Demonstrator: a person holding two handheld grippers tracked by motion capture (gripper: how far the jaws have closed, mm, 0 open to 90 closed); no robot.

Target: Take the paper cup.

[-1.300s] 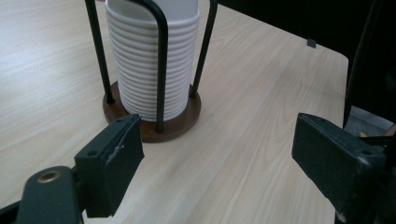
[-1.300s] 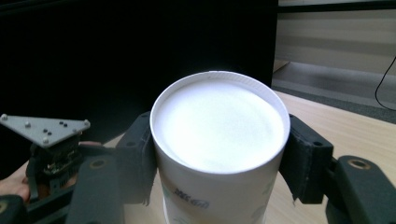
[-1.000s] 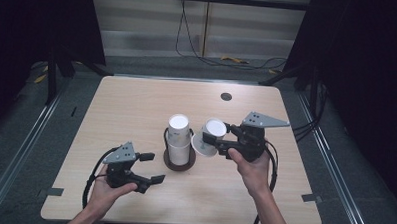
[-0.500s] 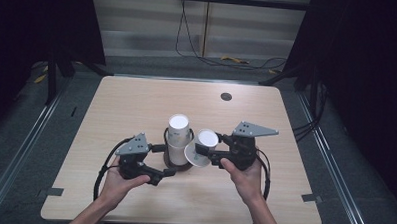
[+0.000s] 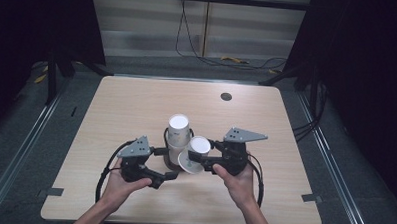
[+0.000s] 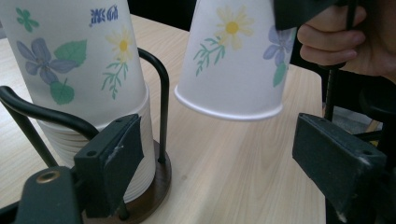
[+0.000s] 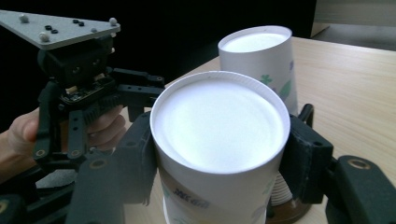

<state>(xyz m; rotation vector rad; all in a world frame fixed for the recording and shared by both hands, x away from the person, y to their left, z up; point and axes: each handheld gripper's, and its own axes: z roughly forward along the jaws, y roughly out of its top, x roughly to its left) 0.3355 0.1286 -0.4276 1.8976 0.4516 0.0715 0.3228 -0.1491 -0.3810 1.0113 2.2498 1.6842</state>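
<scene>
Paper cup (image 7: pixel 219 154) between right tool (image 7: pixel 215 158) pads

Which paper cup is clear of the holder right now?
The single cup clamped upside down in the right gripper; the others sit stacked in the black wire holder.

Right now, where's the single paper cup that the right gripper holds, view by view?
High view: the held cup sits centre, tilted, just right of the cup stack.
Left gripper view: upper middle, upside down, rim above the table.
Right gripper view: centre foreground, clamped between the jaws.
Shared landmark: the cup stack in its wire holder.
</scene>
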